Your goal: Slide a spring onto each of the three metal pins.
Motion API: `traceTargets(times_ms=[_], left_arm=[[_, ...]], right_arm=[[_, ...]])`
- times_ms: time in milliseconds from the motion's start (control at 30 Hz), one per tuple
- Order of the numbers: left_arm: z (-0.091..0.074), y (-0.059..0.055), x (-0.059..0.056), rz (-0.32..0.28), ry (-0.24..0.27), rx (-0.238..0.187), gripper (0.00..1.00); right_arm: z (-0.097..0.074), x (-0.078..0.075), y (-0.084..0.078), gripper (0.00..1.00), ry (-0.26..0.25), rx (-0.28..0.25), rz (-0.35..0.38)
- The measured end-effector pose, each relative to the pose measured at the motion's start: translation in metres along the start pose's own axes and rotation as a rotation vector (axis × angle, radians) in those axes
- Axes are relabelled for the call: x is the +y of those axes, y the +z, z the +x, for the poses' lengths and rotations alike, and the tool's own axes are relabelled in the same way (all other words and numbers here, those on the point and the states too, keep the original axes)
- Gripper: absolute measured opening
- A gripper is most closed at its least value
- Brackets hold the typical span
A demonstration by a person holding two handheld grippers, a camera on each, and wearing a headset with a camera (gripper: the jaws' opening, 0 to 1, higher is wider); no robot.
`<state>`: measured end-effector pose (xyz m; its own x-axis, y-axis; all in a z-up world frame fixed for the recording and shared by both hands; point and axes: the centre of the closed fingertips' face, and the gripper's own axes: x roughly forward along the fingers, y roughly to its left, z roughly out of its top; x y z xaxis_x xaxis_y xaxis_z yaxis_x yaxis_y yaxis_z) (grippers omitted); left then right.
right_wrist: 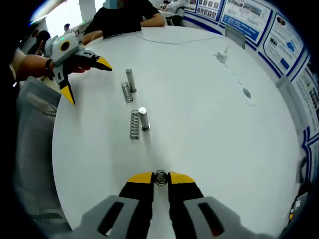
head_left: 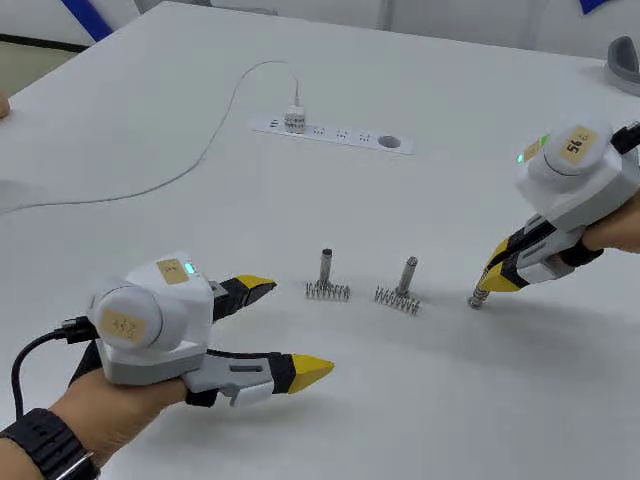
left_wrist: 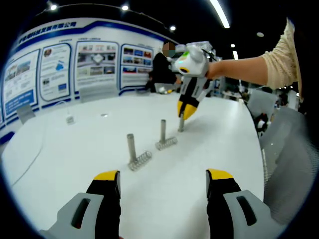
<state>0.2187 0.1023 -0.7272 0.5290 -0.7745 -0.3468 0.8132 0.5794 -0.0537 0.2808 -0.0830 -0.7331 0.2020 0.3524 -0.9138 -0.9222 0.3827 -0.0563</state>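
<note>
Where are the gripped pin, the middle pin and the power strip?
gripped pin (right_wrist: 160, 178): right gripper view, its top end.
middle pin (head_left: 408, 272): head view, mid-shaft.
power strip (head_left: 345, 136): head view, its top face.

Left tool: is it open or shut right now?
Open. The left tool has its jaws standing wide apart, with bare table between them and nothing gripped.

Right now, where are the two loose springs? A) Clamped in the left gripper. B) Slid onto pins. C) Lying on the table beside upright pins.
C: both springs lie on their sides on the table, each at the foot of an upright pin; the left gripper is open.
</note>
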Motion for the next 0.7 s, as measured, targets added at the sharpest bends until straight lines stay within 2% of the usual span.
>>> traceTargets(times_ms=[333, 700], left_arm=[[0.0005, 0.0, 0.0003, -0.001, 0.0, -0.001, 0.71], [0.0002, -0.0007, 0.0012, -0.002, 0.0, -0.002, 0.71]], right_arm=[[0.0078, 0.0019, -0.0046, 0.12, 0.003, 0.019, -0.001], [0.0079, 0.0025, -0.0036, 0.14, 0.0, 0.015, 0.0]])
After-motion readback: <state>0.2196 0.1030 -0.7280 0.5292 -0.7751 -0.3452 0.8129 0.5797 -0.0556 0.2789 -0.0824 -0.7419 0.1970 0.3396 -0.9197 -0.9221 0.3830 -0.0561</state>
